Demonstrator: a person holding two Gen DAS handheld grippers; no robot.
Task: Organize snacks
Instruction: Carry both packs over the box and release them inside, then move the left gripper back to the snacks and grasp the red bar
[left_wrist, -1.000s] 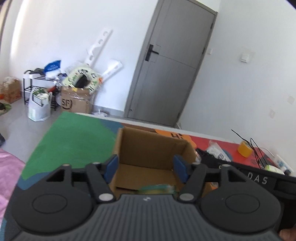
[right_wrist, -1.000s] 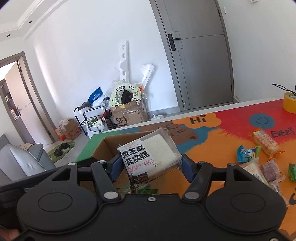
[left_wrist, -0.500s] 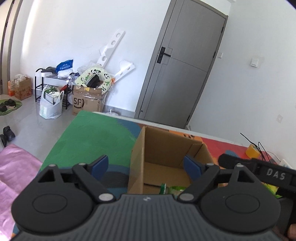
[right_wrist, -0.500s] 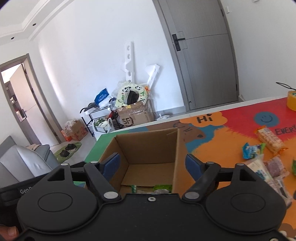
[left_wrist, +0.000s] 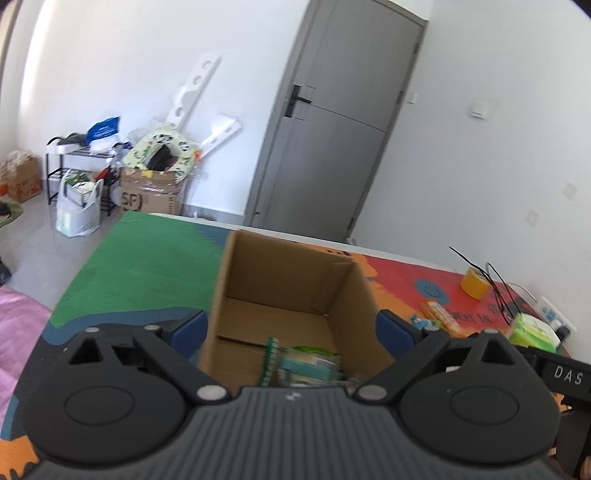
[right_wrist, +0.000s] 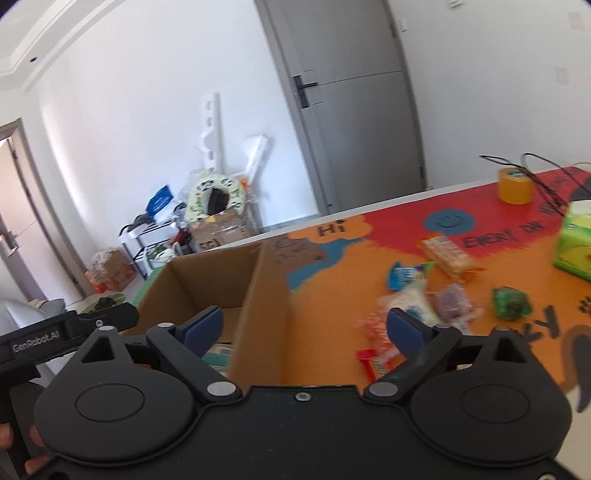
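Note:
An open cardboard box (left_wrist: 291, 288) stands on the colourful table mat, with a few green snack packets (left_wrist: 306, 363) on its floor. My left gripper (left_wrist: 291, 328) is open and empty, its blue pads straddling the box's near end. My right gripper (right_wrist: 304, 328) is open and empty over the box's right wall (right_wrist: 266, 295). Several loose snacks lie on the orange mat to the right: a blue packet (right_wrist: 406, 275), a biscuit pack (right_wrist: 445, 254), a green packet (right_wrist: 511, 302), a red one (right_wrist: 373, 363).
A yellow tape roll (right_wrist: 514, 185) and black cables (right_wrist: 546, 188) sit at the far right of the table. A green tissue box (right_wrist: 576, 240) is at the right edge. Beyond the table's far edge are a grey door (left_wrist: 332, 147) and floor clutter (left_wrist: 151, 177).
The right gripper opened and dropped the white sesame cake packet into the box, then swung right toward the loose snacks. The left gripper opened wider and now straddles the box.

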